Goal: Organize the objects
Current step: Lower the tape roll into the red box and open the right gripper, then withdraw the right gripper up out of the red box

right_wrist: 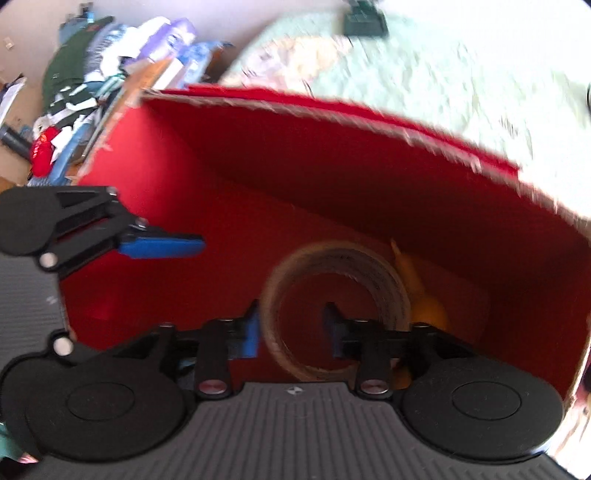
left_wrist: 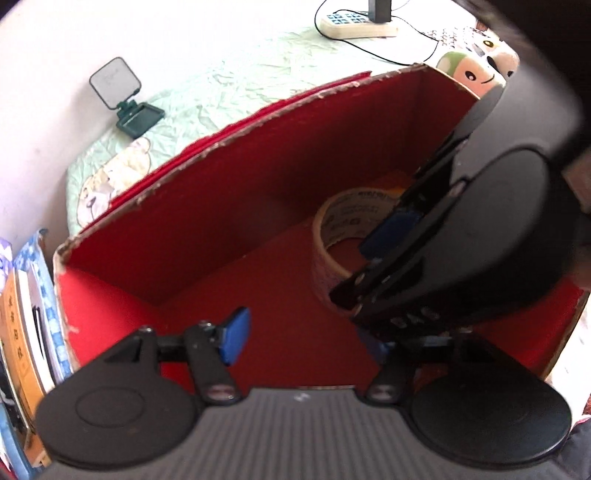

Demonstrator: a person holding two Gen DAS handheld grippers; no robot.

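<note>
Ribbed grey housing and two black round discs filled the bottom of both wrist views. Beyond them, the left tongs (left_wrist: 306, 334) stood with their blue pads apart over the red floor of the box (left_wrist: 229, 184), and nothing lay between the pads; the right-hand pad was mostly hidden behind the other tool. The right tongs (right_wrist: 290, 328) pointed steeply down into the same box, their blue fingertips (right_wrist: 252, 332) set apart. One stood just outside the wall of the tape roll (right_wrist: 334, 280) and the other inside its hole, straddling the near wall. The pads did not appear to press on it, though blur kept contact from being certain.

That tape roll, a beige ring with printed text on its core, lay flat on the box floor towards the right-hand end. Behind it and against the far wall sat a yellow object (right_wrist: 424, 306), too blurred to identify. The box itself was cardboard, red inside, with ragged cut edges.

It rested on a pale green cloth (left_wrist: 229, 85) with a cartoon bear print. On the cloth sat a small folding mirror (left_wrist: 123, 98), a white power strip (left_wrist: 358, 24) with a plug in it, and a mushroom-shaped plush toy (left_wrist: 469, 72). Stacked books (left_wrist: 26, 314) stood beside the box's left end.
</note>
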